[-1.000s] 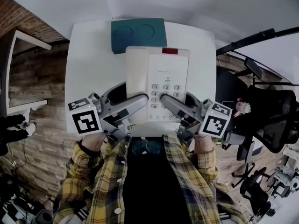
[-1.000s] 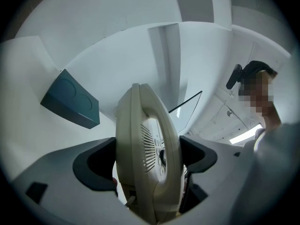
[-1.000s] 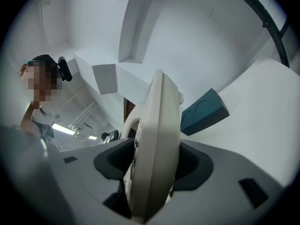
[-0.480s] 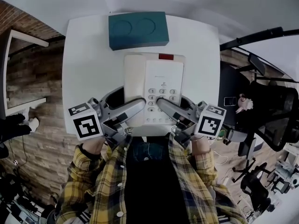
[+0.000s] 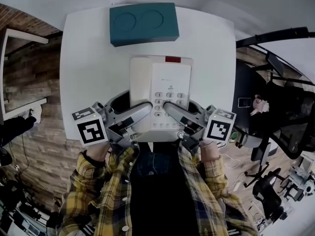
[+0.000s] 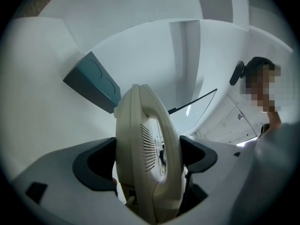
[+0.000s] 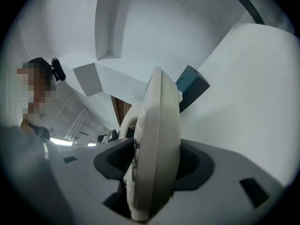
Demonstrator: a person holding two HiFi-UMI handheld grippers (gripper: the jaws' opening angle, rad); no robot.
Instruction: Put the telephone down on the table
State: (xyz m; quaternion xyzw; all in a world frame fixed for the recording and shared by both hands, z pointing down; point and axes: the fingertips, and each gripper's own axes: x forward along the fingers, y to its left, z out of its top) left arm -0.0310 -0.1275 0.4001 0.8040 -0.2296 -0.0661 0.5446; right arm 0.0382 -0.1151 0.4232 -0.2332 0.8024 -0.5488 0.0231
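A white push-button telephone (image 5: 160,82) with its handset on the left and a red strip at its far edge is held over the near half of the white table (image 5: 93,68). My left gripper (image 5: 134,106) is shut on its handset side and my right gripper (image 5: 181,109) is shut on its keypad side. In the left gripper view the telephone (image 6: 145,163) stands edge-on between the dark pads of the left gripper (image 6: 150,159). The right gripper view shows the telephone (image 7: 157,149) the same way in the right gripper (image 7: 154,165). Whether its base touches the table I cannot tell.
A teal box (image 5: 142,22) with two round hollows lies at the table's far edge, beyond the telephone. Black office chairs (image 5: 285,127) and a black arm (image 5: 270,36) stand to the right of the table. Brickwork (image 5: 29,82) runs along the left.
The telephone, still held by both grippers, has drawn away from the teal box toward the near edge; a gap of bare table now shows between them.
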